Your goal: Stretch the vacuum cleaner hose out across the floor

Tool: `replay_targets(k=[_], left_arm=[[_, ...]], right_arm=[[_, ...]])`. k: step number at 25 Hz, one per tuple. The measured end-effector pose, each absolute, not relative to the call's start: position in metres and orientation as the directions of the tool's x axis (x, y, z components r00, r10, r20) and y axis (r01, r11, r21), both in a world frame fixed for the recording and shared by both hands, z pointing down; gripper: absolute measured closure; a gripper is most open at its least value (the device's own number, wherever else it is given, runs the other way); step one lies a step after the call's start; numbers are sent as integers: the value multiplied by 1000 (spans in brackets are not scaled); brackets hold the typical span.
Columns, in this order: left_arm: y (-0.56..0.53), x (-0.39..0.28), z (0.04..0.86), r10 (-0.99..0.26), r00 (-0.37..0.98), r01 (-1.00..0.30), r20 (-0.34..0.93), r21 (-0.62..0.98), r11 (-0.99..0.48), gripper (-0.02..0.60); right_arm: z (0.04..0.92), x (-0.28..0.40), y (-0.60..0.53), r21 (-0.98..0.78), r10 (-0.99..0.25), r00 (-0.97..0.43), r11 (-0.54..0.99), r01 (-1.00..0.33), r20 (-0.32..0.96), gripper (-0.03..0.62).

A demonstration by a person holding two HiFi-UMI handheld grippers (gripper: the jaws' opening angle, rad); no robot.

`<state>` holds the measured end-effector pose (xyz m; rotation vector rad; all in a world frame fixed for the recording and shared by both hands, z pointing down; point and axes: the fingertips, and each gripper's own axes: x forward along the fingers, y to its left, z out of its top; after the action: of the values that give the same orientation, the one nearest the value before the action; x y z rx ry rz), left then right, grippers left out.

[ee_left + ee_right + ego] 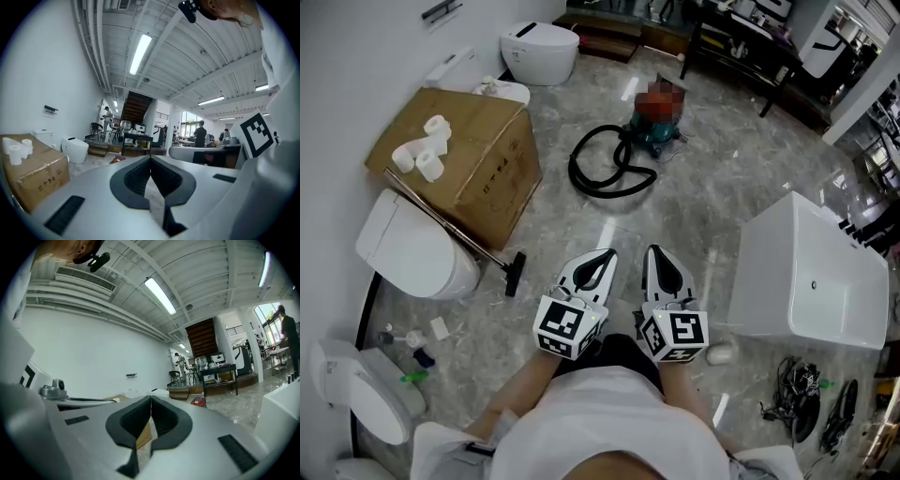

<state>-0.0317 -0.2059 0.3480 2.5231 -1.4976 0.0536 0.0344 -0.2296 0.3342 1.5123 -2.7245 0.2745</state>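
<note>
The red and teal vacuum cleaner [656, 127] stands on the marble floor ahead of me, partly under a mosaic patch. Its black hose [605, 173] lies in a loose loop in front of it. The cleaner shows small and red in the left gripper view [117, 160] and the right gripper view [198, 402]. My left gripper [602, 258] [150, 157] and right gripper [656, 255] [151, 398] hang side by side near my body, well short of the hose. Both are shut with nothing between the jaws.
A metal wand with a floor nozzle [514, 274] leans against a cardboard box [483, 164] with paper rolls on top, at the left. Toilets [412, 258] [541, 49] line the left wall. A white tub [811, 272] stands at the right, cables [802, 398] beside it.
</note>
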Motion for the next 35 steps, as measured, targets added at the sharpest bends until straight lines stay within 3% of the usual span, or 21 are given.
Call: replay_targets(k=[20, 35], left_arm=[[-210, -72, 365, -857, 493, -865, 154, 195, -462, 575], [-312, -72, 370, -867, 471, -878, 165, 190, -440, 575]], right_arm=[[354, 1, -234, -154, -849, -511, 492, -857, 134, 580], [359, 2, -337, -162, -841, -523, 502, -849, 139, 580]])
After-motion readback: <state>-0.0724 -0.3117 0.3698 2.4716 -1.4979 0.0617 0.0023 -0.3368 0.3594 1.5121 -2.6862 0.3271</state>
